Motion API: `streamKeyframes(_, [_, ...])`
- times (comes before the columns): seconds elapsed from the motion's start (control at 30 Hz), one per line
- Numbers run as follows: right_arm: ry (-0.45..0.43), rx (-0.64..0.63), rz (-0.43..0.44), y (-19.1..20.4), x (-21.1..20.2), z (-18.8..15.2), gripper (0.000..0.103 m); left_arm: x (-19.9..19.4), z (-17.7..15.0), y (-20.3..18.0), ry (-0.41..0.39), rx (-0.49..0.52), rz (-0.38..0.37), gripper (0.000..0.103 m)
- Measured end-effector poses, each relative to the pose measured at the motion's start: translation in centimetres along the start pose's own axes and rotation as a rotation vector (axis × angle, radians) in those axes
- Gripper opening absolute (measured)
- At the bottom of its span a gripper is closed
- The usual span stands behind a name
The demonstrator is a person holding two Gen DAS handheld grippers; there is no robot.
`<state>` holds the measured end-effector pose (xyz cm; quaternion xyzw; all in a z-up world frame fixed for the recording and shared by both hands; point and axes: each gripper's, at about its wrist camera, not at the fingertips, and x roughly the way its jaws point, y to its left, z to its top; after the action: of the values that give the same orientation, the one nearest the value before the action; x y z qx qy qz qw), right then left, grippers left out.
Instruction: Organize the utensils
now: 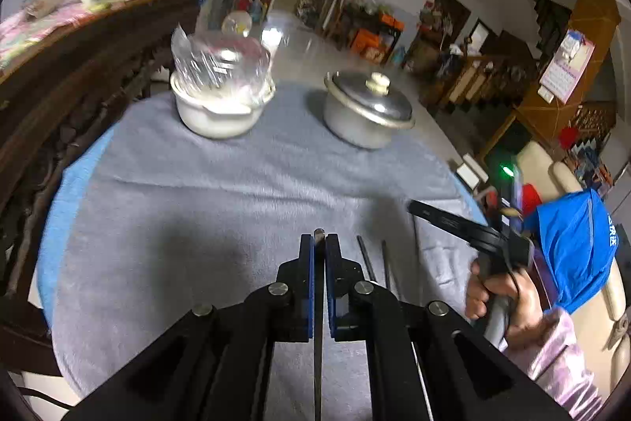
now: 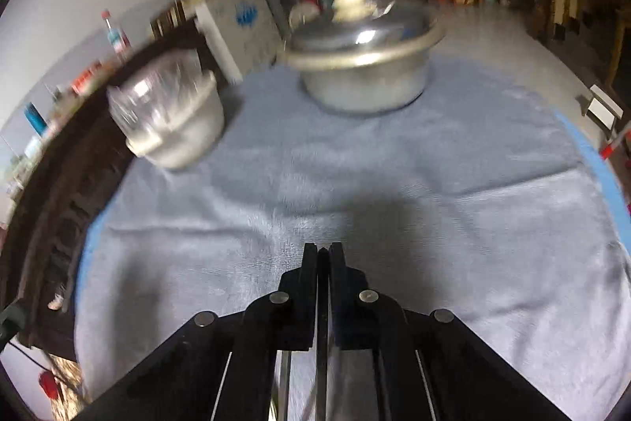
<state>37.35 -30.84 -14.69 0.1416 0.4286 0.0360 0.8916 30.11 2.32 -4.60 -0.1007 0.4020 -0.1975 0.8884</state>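
A thin dark chopstick (image 1: 318, 302) is clamped between the blue-padded jaws of the left gripper (image 1: 319, 239). It sits low in the centre of the left wrist view, its long axis running straight along the fingers, with the tip just past them. Two more dark chopsticks (image 1: 374, 263) lie on the grey fleece cloth (image 1: 236, 184) just right of those jaws, roughly parallel to the held one.

In the right wrist view, the right gripper (image 2: 323, 249) is likewise closed on a slim dark stick (image 2: 322, 302) aligned with its fingers. In the left view the person's right hand (image 1: 501, 298) holds that tool at the right edge, so by my reading it is about as near the loose pair as the left gripper.

A white ceramic pot with a clear plastic cover (image 1: 221, 93) and a lidded aluminium pot (image 1: 366, 109) stand well apart, towards the top of the frame.
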Motion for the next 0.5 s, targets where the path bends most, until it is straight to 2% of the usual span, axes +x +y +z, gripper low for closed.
streamKeyframes(0.23, [-0.212,0.107,0.026,-3.3,-9.2,-3.2,0.006,-5.2,-1.9,-1.1,-0.127,0.002,0.042,0.005])
streamKeyframes(0.5, [-0.42,0.147,0.043,-3.8,-19.1,-8.2,0.006,-8.1,-4.0,-2.3,-0.193,-0.019,0.071,0.005])
